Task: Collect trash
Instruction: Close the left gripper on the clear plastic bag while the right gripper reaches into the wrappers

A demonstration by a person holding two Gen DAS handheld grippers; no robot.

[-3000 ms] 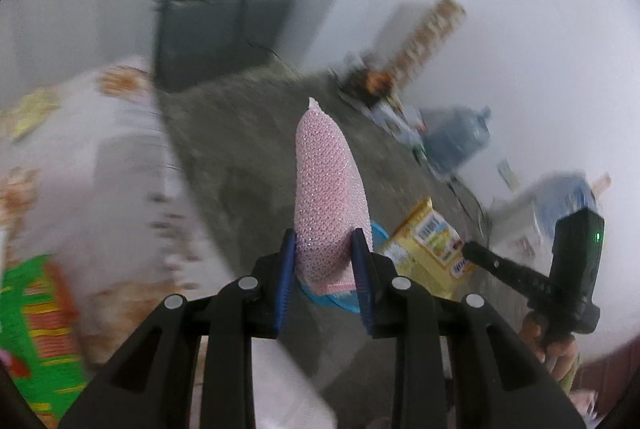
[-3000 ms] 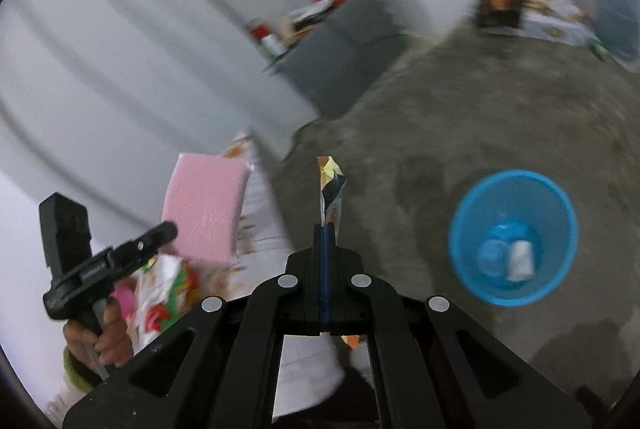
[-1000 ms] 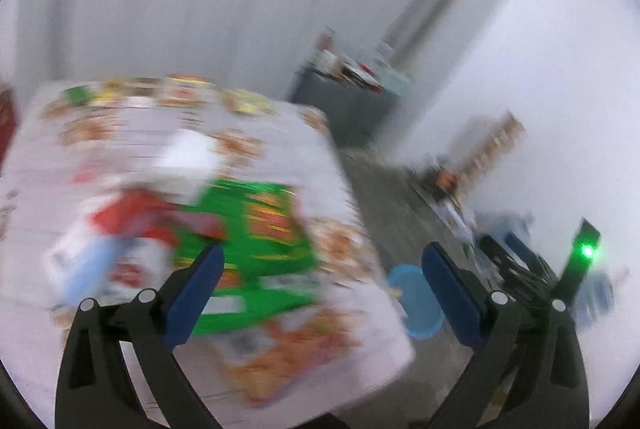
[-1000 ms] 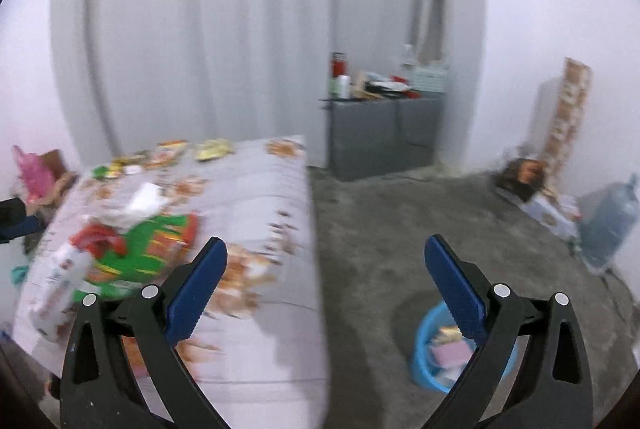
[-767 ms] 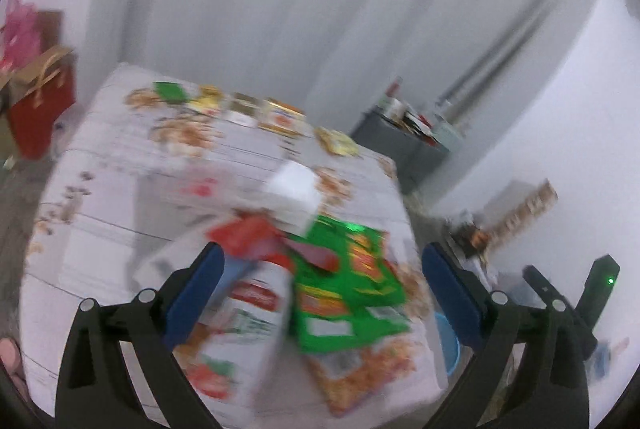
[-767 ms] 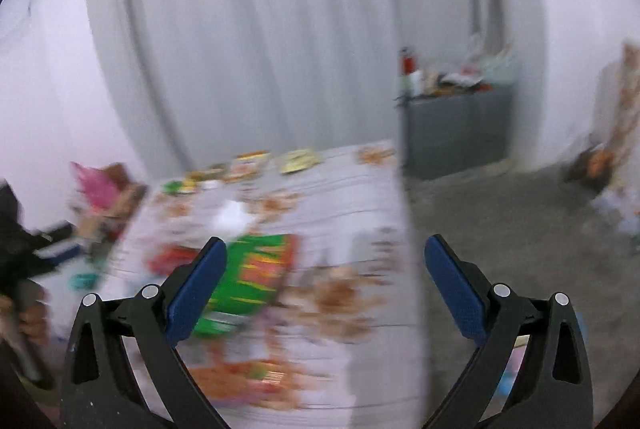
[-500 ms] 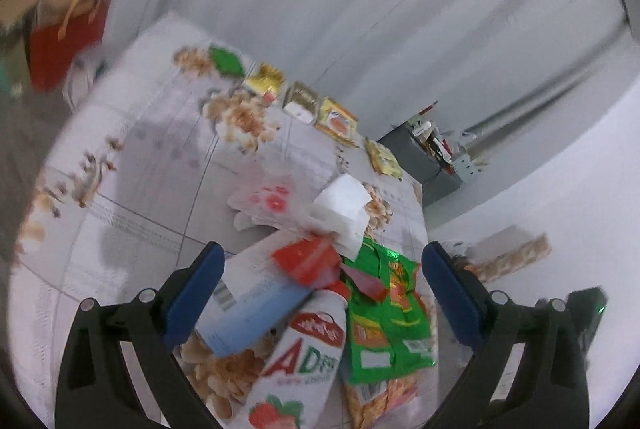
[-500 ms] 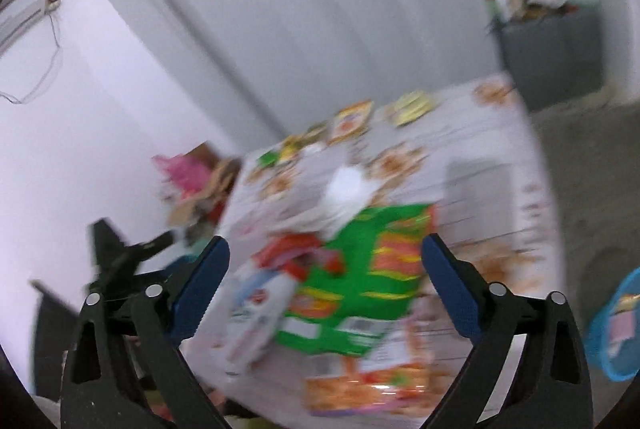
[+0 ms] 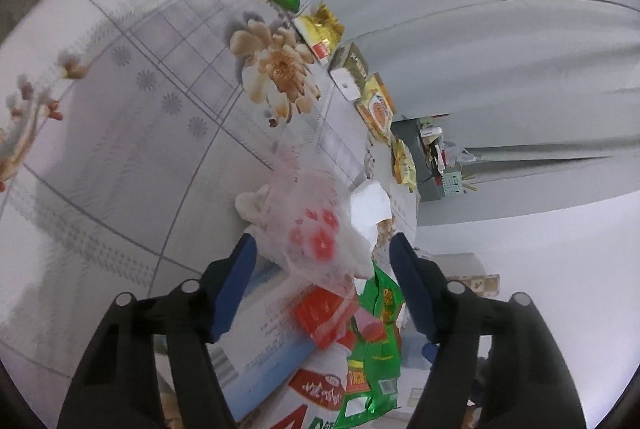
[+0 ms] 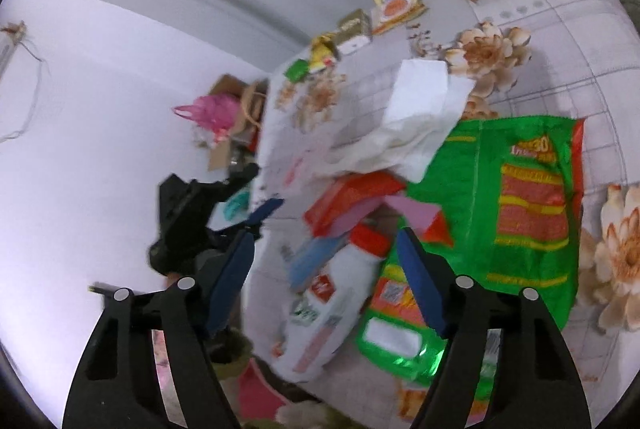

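Observation:
A heap of trash lies on the flowered tablecloth (image 9: 120, 149). My left gripper (image 9: 324, 269) reaches over it with its jaws closing. A crumpled clear plastic bag with red flowers (image 9: 316, 233) sits between the pads, which do not press on it. Under the bag lie a red packet (image 9: 324, 313), a blue-white box (image 9: 260, 341) and a green snack bag (image 9: 376, 361). My right gripper (image 10: 326, 269) is also closing, around a white bottle with a red cap (image 10: 332, 293) that lies loose between the fingers. White tissue (image 10: 420, 109) tops the heap.
Small snack packets (image 10: 396, 5) line the table's far edge. The big green bag (image 10: 520, 209) lies right of the bottle. The left tool's black body (image 10: 188, 221) is close on the left. A pink bag (image 10: 212, 109) and a cardboard box stand beyond the table. A grey cabinet (image 9: 420, 157) is behind.
Three seconds ago both grippers held trash near the blue bin; now both are empty. Over the last second they swung to the table, dropped toward the heap, and their jaws narrowed.

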